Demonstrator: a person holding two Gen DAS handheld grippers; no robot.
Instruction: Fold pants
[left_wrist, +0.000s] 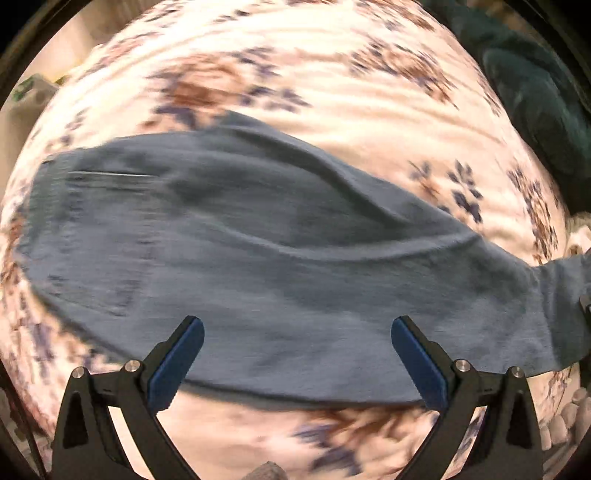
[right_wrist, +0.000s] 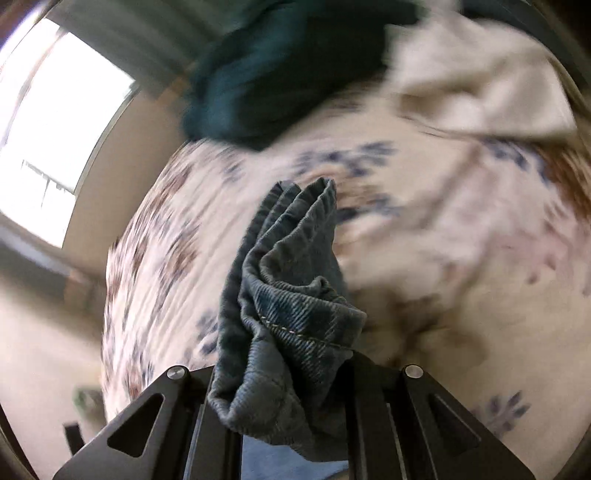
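Observation:
Blue-grey denim pants (left_wrist: 266, 251) lie spread across a floral bedsheet (left_wrist: 295, 74), waist end at the left, one leg running off to the right edge. My left gripper (left_wrist: 297, 347) is open and empty, its blue-padded fingers (left_wrist: 177, 365) hovering over the near edge of the pants. My right gripper (right_wrist: 288, 369) is shut on a bunched hem of the pants (right_wrist: 291, 302), which sticks up between the jaws above the sheet (right_wrist: 443, 258). Both views are motion-blurred.
A dark teal garment lies at the far side of the bed (left_wrist: 535, 92) (right_wrist: 280, 74). A cream cloth (right_wrist: 480, 81) lies beside it. A bright window (right_wrist: 55, 122) and beige wall are at the left.

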